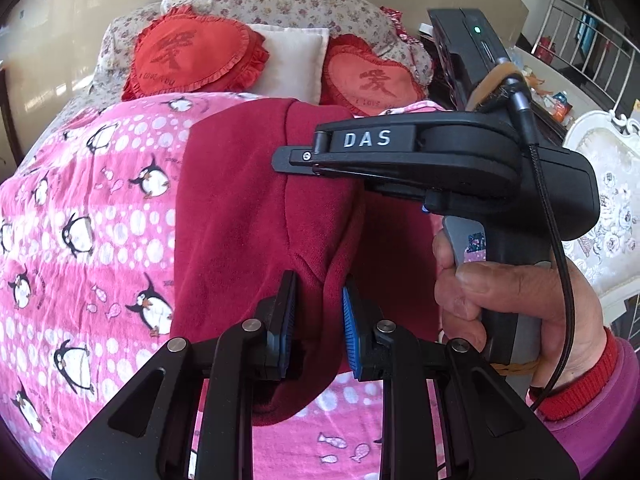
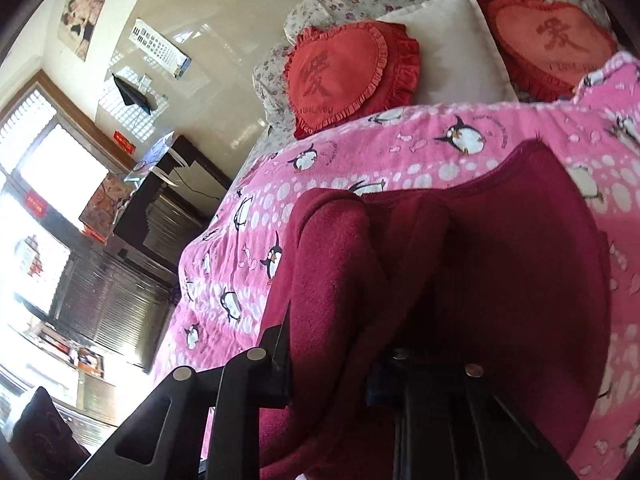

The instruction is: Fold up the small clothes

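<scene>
A dark red fleece garment (image 1: 240, 208) lies on a pink penguin blanket (image 1: 80, 240). My left gripper (image 1: 319, 308) is shut on a bunched fold at the garment's near end and holds it raised. My right gripper (image 1: 296, 160) shows in the left wrist view, its closed jaws pinching the garment's far part from the right. In the right wrist view the garment (image 2: 500, 260) drapes over my right gripper (image 2: 328, 360) and hides the right finger; the left finger (image 2: 280, 356) presses against the cloth.
Two red heart cushions (image 1: 196, 60) (image 1: 372, 80), a white pillow (image 1: 292, 60) and floral pillows (image 1: 272, 0) lie at the bed's head. A dark cabinet (image 2: 160, 208) and window stand left of the bed. A white ornate chair (image 1: 604, 200) is at the right.
</scene>
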A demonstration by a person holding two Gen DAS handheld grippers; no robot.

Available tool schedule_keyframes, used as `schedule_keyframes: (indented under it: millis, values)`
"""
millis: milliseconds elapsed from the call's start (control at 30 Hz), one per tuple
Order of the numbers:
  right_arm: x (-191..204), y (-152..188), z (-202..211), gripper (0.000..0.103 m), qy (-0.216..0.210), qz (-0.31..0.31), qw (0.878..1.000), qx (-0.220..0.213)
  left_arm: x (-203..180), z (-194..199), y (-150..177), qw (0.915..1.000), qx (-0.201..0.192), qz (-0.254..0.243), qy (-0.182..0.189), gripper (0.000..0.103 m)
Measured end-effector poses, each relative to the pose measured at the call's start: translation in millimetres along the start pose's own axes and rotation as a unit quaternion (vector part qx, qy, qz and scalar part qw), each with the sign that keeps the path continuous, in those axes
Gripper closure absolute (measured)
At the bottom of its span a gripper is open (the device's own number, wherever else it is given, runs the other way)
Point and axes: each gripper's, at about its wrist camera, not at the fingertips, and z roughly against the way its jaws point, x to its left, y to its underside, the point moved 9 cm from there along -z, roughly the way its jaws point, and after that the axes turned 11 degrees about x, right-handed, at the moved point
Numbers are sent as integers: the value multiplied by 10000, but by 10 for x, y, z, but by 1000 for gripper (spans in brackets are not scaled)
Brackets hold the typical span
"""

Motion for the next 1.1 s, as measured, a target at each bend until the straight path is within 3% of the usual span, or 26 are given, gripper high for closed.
schedule_keyframes:
  millis: [200,400,567,700,833,900,967,1100]
  values:
    - [-132,-94,333,83,357,263,9988,-198,-365,7,-126,9992,-40,-288,262,82]
    - [-509,-126,544,83,730,254,9968,-202,-688,-169,-215,9978,98,-493,423,82]
    - [-773,-87,396,83,992,246,9947,76,-753,-336,-219,9973,278,-491,461,82]
    - [-857,-95,239,83,1127,319,9931,62,-766,-225,-172,9961,307,-559,606,81]
    - [-861,-135,201,79,1244,475,9911,29,-653,-10,-76,9960,159,-777,401,75]
    - [-886,-110,269,66,1155,314,9928,98,-505,67,-22,9965,76,-823,131,71]
    - [-897,-62,443,62,1153,178,9932,20,-334,117,21,9967,-2,-804,-80,71]
    - [-780,83,837,62,1068,169,9936,-326,9,55,102,9984,88,-483,-291,71]
